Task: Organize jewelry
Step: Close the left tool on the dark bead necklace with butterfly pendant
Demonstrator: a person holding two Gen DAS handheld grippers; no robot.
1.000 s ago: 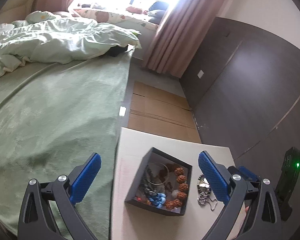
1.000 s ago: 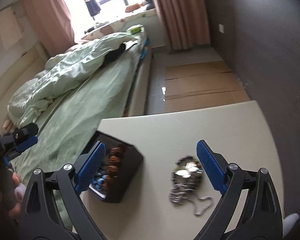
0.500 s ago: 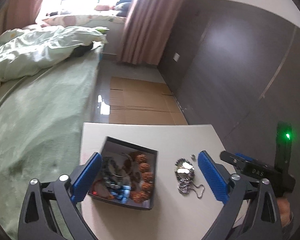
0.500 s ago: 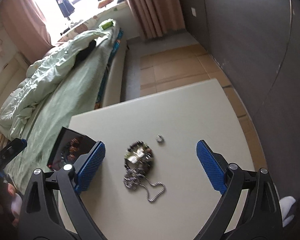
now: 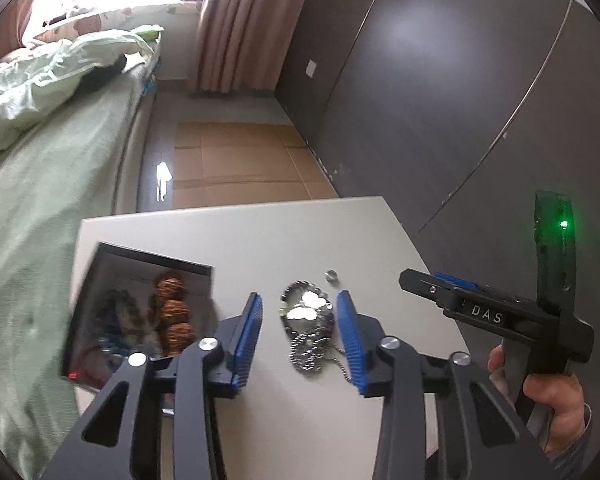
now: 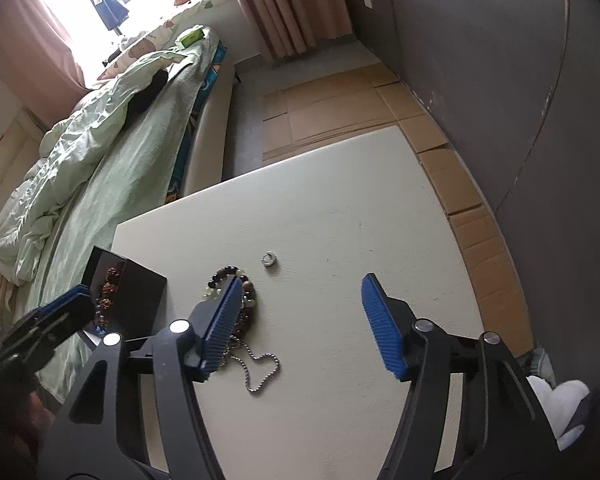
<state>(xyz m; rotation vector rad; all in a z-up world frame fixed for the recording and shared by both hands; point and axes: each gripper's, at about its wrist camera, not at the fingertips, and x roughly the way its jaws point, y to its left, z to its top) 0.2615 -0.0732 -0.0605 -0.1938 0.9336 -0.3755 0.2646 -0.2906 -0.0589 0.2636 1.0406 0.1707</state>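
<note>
A bead bracelet tangled with a silver ball chain (image 5: 308,316) lies on the white table (image 5: 260,240). My left gripper (image 5: 300,340) hovers over it, jaws closing, with the pile between the blue pads and a gap on each side. A small silver ring (image 5: 332,275) lies just beyond. The black box (image 5: 140,312) of brown beads and other jewelry sits at the left. My right gripper (image 6: 300,320) is also closing over bare table (image 6: 340,220). The bracelet (image 6: 250,294) is partly hidden behind its left finger, the chain (image 6: 260,368) trailing out, the ring (image 6: 267,259) ahead.
A bed with green covers (image 5: 40,160) runs along the table's left side. Flattened cardboard (image 5: 240,160) covers the floor beyond the table. A dark wardrobe wall (image 5: 460,100) stands at the right. A hand (image 5: 556,396) holds the right gripper (image 5: 424,282) beside the table's right edge.
The left gripper swung right, from above the black box to above the bracelet and chain, and its jaws narrowed a lot. The right gripper's jaws narrowed too, and the pile slid toward its left finger.
</note>
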